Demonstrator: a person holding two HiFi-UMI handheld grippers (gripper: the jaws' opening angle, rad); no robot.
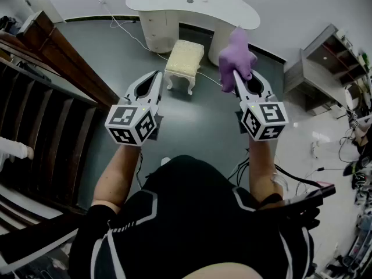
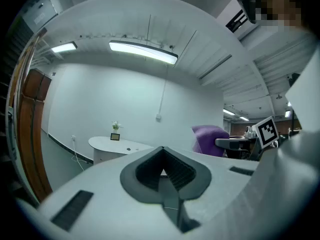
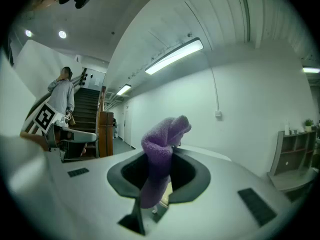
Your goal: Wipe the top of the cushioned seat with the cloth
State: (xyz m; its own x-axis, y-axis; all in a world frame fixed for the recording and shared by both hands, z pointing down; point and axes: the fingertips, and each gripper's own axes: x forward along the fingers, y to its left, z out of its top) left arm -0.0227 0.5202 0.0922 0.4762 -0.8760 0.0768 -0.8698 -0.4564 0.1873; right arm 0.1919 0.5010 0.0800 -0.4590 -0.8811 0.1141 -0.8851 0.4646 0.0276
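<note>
The cushioned seat [image 1: 185, 56] is a small cream stool with white legs, on the grey floor in front of a white desk [image 1: 192, 7]. My right gripper [image 1: 237, 73] is held in the air to the right of the stool and nearer to me, shut on a purple cloth [image 1: 235, 54]. The cloth bunches up above the jaws and hides their tips. In the right gripper view the cloth [image 3: 159, 144] stands between the jaws of the right gripper [image 3: 167, 156]. My left gripper [image 1: 157, 74] [image 2: 162, 151] hovers left of the stool, shut on nothing.
A wooden staircase with a railing [image 1: 52, 97] runs along the left. A grey shelf unit [image 1: 322, 68] stands at the right, with cables and clutter [image 1: 354, 156] beyond it. A white cord [image 1: 131, 31] lies on the floor by the desk. A person [image 3: 62, 96] stands near the stairs.
</note>
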